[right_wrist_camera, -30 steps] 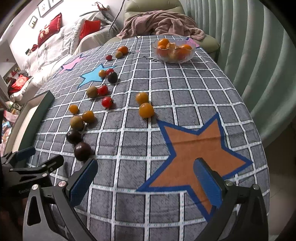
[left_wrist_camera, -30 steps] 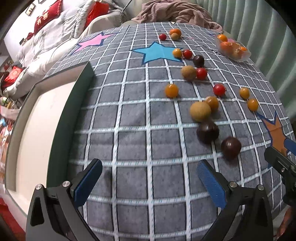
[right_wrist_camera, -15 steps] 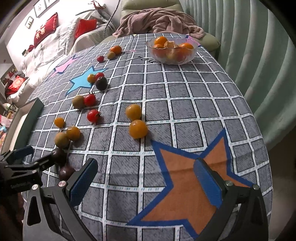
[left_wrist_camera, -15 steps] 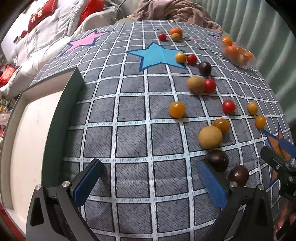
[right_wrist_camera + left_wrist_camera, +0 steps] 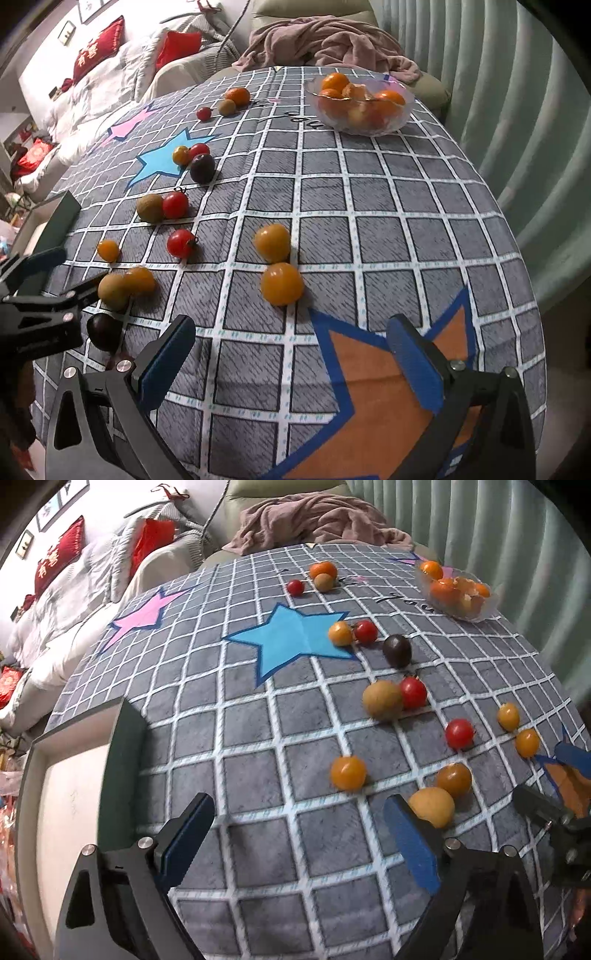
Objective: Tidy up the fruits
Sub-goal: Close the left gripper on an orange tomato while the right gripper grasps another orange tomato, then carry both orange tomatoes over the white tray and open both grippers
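Several small fruits lie loose on a grey checked cloth with stars: orange tomatoes [image 5: 281,283], red tomatoes [image 5: 180,243], tan round fruits [image 5: 382,699] and dark plums [image 5: 397,650]. A clear bowl [image 5: 364,105] of orange fruit stands at the far right. My left gripper [image 5: 299,840] is open and empty, low over the cloth, with a yellow-tan fruit [image 5: 433,806] just beyond its right finger. My right gripper [image 5: 291,363] is open and empty over the orange star, near two orange tomatoes. A dark plum [image 5: 103,330] lies by the left gripper.
A green-rimmed white tray [image 5: 66,805] sits at the table's left edge. A pink blanket [image 5: 325,44] lies on a chair behind the table. A pleated curtain [image 5: 517,110] hangs on the right. A sofa with red cushions [image 5: 59,561] is at the far left.
Both grippers have moved forward across the cloth toward the fruits. The dark plums have slipped out of the left wrist view below its right finger. Both jaws stay open.
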`<state>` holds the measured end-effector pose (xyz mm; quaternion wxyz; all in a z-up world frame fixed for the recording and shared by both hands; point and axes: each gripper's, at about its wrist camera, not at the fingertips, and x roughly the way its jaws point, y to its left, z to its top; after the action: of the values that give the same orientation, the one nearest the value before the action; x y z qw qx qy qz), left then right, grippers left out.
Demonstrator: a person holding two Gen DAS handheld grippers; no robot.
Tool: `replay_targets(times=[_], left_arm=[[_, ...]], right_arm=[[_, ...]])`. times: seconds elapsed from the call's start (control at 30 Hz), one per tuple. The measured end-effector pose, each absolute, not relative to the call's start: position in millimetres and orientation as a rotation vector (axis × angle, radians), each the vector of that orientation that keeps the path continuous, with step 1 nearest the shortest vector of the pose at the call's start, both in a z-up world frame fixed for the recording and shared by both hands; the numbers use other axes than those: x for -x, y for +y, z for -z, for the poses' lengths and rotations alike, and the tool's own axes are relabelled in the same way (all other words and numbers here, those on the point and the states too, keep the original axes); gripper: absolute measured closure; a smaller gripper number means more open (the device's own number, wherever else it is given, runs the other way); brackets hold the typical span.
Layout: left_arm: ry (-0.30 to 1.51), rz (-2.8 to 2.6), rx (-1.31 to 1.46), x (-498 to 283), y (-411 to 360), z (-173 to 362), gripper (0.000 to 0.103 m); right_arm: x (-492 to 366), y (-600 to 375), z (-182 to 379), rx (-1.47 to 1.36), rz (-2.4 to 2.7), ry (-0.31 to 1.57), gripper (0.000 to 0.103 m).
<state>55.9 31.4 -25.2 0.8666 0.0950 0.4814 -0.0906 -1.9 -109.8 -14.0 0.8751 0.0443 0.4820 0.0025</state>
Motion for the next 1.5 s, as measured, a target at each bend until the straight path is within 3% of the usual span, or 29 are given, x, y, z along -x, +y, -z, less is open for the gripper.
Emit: replay_targets(times=[0.07, 0.17, 0.23, 0.27, 0.3, 0.33, 0.37, 0.4, 1.03, 1.5], left_arm=[[1.001, 0.198, -0.193, -59, 28, 25, 0.010], [1.004, 0.220, -0.157, -60, 26, 24, 0.024], [1.013, 0.237, -0.128, -61, 25, 23, 0.040], [1.012, 0.238, -0.125, -60, 24, 22, 0.043], [1.009, 0.245, -0.127, -59, 23, 21, 0.052], [1.008, 0.252, -0.127, -57, 21, 21, 0.063], [1.006, 0.257, -0.126, -56, 20, 20, 0.069], [1.003, 0.257, -0.130, -54, 18, 20, 0.083], [0.949, 0.278, 0.008, -3, 69, -26, 0.084], [0.872, 0.113, 0.065, 15, 176, -66, 0.084]], right_arm=[[-1, -108, 14, -0.084, -0.013, 1.002, 0.001], [-6, -103, 13, -0.063, -0.026, 0.995, 0.008], [-7, -99, 12, -0.042, -0.030, 0.985, 0.016], [-6, -98, 10, -0.032, -0.029, 0.976, 0.027], [-6, -97, 9, -0.027, -0.030, 0.969, 0.042], [-6, -96, 8, -0.032, -0.041, 0.965, 0.050], [-6, -97, 7, -0.040, -0.052, 0.965, 0.067], [-6, -98, 7, -0.056, -0.069, 0.966, 0.080], [37, -111, -19, -0.246, -0.141, 0.944, 0.080], [20, -5, -78, -0.151, -0.332, 0.891, 0.080]])
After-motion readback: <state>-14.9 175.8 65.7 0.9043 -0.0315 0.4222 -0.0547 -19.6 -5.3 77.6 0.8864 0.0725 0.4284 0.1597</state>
